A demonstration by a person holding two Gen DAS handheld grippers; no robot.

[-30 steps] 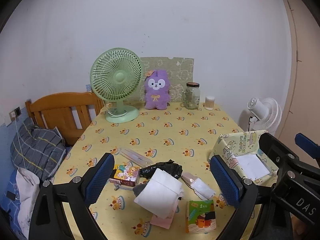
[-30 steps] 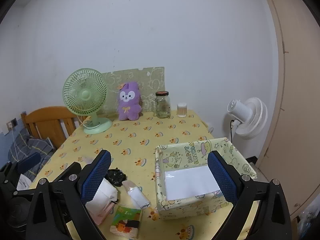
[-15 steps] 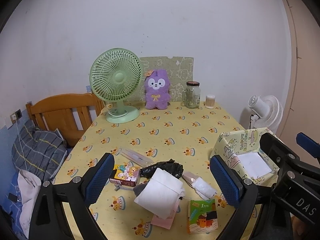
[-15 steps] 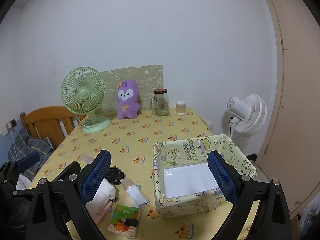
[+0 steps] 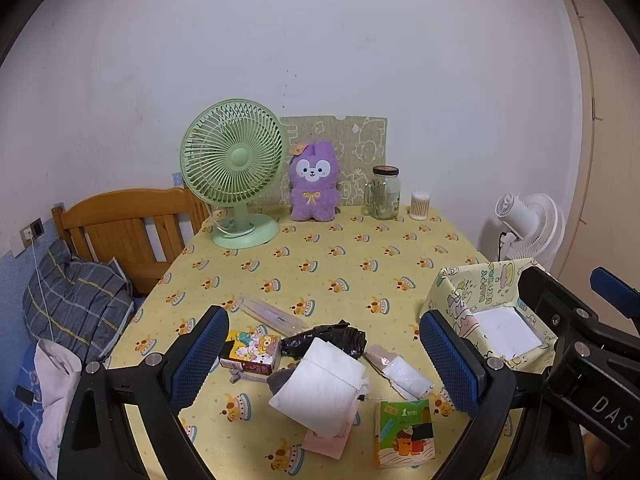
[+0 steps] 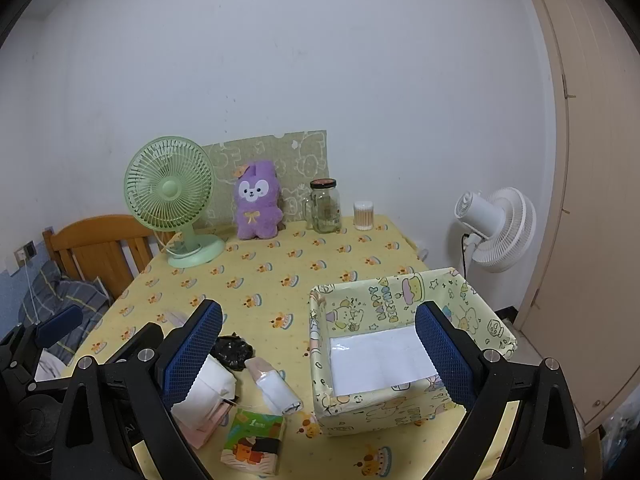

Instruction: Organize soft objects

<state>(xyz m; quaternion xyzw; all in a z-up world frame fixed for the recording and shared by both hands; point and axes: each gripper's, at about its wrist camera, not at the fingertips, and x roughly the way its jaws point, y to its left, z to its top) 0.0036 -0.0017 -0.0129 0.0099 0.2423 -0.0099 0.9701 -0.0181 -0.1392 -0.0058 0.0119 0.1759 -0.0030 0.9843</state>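
A pile of soft things lies at the table's near edge: a folded white cloth [image 5: 320, 388] on a pink one [image 5: 326, 442], a crumpled black bag [image 5: 328, 340], a rolled white pack [image 5: 402, 372], a green tissue pack [image 5: 404, 432] and a cartoon tissue pack [image 5: 252, 352]. My left gripper [image 5: 324, 360] is open and empty above the pile. A patterned yellow box [image 6: 404, 344] with a white bottom stands at the right. My right gripper [image 6: 320, 356] is open and empty over the box's left wall. The pile also shows in the right wrist view [image 6: 208, 388].
A green desk fan [image 5: 234, 172], a purple plush [image 5: 314, 186], a glass jar [image 5: 384, 192] and a cotton swab tub [image 5: 420, 206] stand at the table's far edge. A wooden chair [image 5: 124, 228] is at the left, a white floor fan [image 6: 496, 228] at the right.
Both grippers have risen and drawn back a little, so the table objects sit slightly lower in view. Nothing on the table has moved.
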